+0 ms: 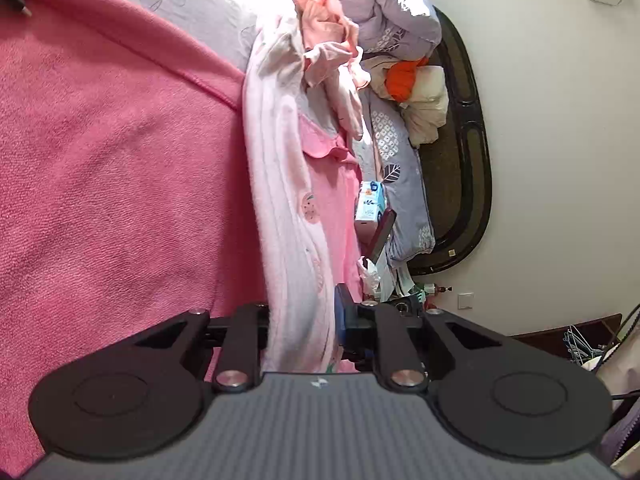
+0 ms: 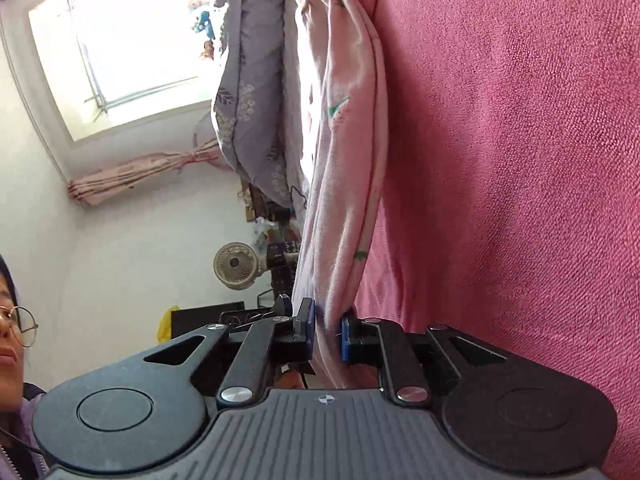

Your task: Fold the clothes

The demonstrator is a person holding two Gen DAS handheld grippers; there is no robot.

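Note:
A pale pink garment point(image 1: 280, 184) with small prints hangs stretched over a deep pink fleece blanket point(image 1: 100, 160). My left gripper point(image 1: 304, 324) is shut on its near edge; the cloth covers the left finger, and the blue pad of the right finger point(image 1: 342, 320) presses against it. In the right wrist view the same pale pink garment point(image 2: 344, 120) runs up from my right gripper point(image 2: 328, 332), whose two blue pads pinch the fabric. The fleece blanket point(image 2: 520, 160) fills the right side there.
A brighter pink collared garment point(image 1: 336, 200) lies beside the held one, with crumpled peach clothes point(image 1: 324, 40) above. A lilac patterned duvet point(image 1: 392, 20), a tissue box point(image 1: 370, 200) and a dark headboard point(image 1: 468, 160) stand beyond. A fan point(image 2: 236, 266), a window point(image 2: 120, 52) and a person point(image 2: 12, 340) appear at left.

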